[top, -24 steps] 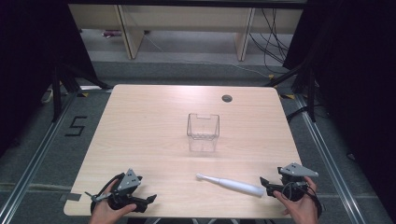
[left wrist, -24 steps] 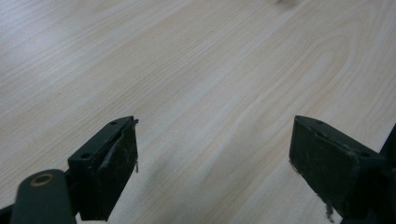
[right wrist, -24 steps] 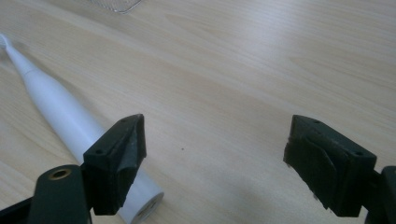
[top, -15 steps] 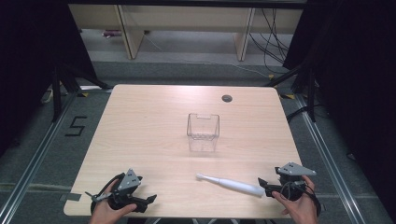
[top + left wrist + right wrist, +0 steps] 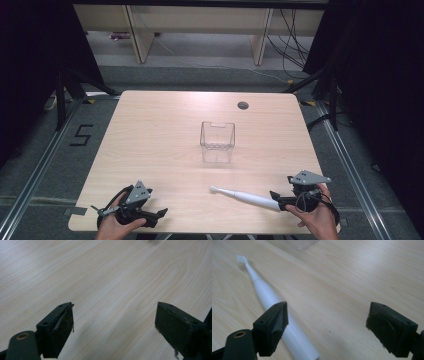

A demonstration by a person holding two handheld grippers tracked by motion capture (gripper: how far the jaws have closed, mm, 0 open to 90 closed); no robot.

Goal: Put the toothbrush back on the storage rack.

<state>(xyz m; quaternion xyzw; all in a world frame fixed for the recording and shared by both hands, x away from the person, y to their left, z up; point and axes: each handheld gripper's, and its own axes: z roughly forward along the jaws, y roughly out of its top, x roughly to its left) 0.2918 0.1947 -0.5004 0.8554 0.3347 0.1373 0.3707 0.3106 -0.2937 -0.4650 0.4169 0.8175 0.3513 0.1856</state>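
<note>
Now we see the white electric toothbrush (image 5: pixel 246 197) lying flat near the table's front edge, its brush head toward the middle and its thick end just at the right gripper (image 5: pixel 278 201), whose jaws stand wide apart with one beside the handle (image 5: pixel 287 335). Our left gripper (image 5: pixel 159 214) rests at the front left corner, jaws spread over bare wood. Behind sits a clear plastic container (image 5: pixel 217 136). A "5" (image 5: pixel 81 135) marks the floor beside the pale wooden table (image 5: pixel 160 130).
</note>
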